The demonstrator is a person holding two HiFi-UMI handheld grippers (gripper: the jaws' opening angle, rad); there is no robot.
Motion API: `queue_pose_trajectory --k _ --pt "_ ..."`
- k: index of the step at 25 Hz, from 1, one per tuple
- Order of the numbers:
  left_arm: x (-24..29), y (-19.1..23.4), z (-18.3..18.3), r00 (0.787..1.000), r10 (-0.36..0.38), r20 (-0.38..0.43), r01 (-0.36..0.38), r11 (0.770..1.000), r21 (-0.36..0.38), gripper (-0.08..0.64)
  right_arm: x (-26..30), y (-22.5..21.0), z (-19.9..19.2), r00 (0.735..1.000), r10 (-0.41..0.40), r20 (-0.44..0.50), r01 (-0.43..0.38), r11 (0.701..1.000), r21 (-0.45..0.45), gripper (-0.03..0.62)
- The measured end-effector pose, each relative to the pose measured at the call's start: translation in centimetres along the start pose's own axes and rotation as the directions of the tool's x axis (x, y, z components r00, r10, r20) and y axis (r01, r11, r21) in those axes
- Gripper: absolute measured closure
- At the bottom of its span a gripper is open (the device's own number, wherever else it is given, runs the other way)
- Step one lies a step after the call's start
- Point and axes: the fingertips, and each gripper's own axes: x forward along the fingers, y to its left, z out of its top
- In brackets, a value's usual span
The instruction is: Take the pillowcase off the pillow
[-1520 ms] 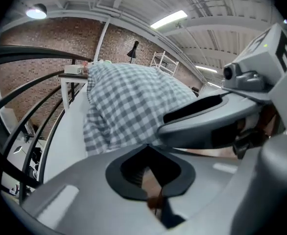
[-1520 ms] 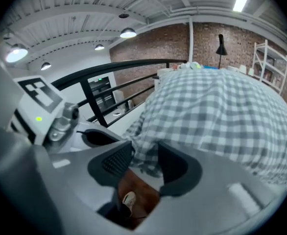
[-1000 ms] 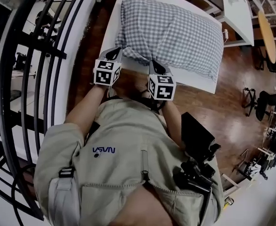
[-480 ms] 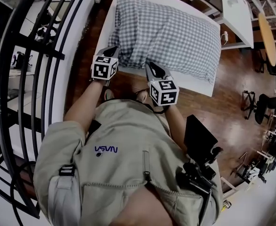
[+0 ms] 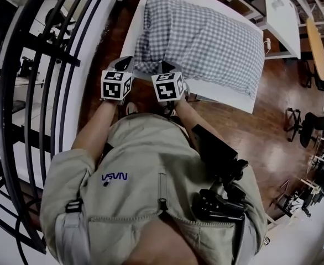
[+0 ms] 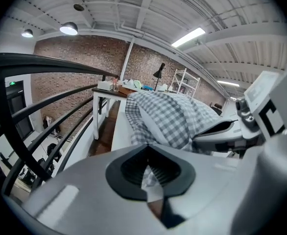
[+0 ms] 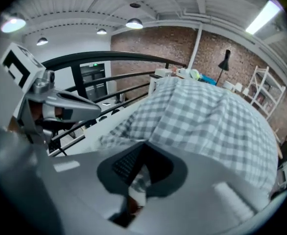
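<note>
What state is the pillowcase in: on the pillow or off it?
On: the checked pillowcase lies plump and full on the white table; left tongs and right tongs each pinch its near edge.

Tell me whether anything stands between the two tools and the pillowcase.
Nothing visible does. The left tool and the right tool are each shut on the near edge of the checked pillowcase, with fabric pinched between their jaws. Toward the person, where it would likely be pulled, only the edge of the white table lies below.
</note>
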Motion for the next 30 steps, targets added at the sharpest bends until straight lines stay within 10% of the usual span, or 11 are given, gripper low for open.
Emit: queue_pose_trajectory --k 5,9,12,14,15,30 --pt "0.3 -0.2 -0.4 1.0 -0.015 -0.012 0.015 1.0 0.01 0.555 -1.4 -0.3 0.1 0.994 0.067 0.087 -0.072 0.996 0.059 0.585" --pt "0.5 -1.3 0.0 1.0 -0.008 -0.011 0.008 1.0 0.024 0.555 -1.6 2.1 3.1 0.978 0.145 0.151 -0.119 0.978 -0.169 0.5" --pt "0.4 -2.0 0.4 1.0 0.016 -0.006 -0.016 1.0 0.026 0.554 0.5 2.6 1.7 0.989 0.143 0.045 -0.118 0.928 -0.353 0.417" --pt "0.2 -2.0 0.9 0.999 0.046 -0.003 -0.046 0.999 0.024 0.554 1.9 2.1 -0.1 0.992 0.119 -0.049 -0.128 0.89 -0.437 0.472" --pt "0.0 -2.0 1.2 0.998 0.064 0.001 -0.064 0.998 0.023 0.554 1.8 1.8 -0.5 0.99 0.127 -0.064 -0.143 0.882 -0.448 0.579" --pt "5.1 -4.4 2.8 0.996 0.058 -0.062 -0.061 0.997 -0.046 0.554 -6.1 -1.1 -3.4 0.909 0.405 0.098 -0.349 0.868 -0.353 0.584"
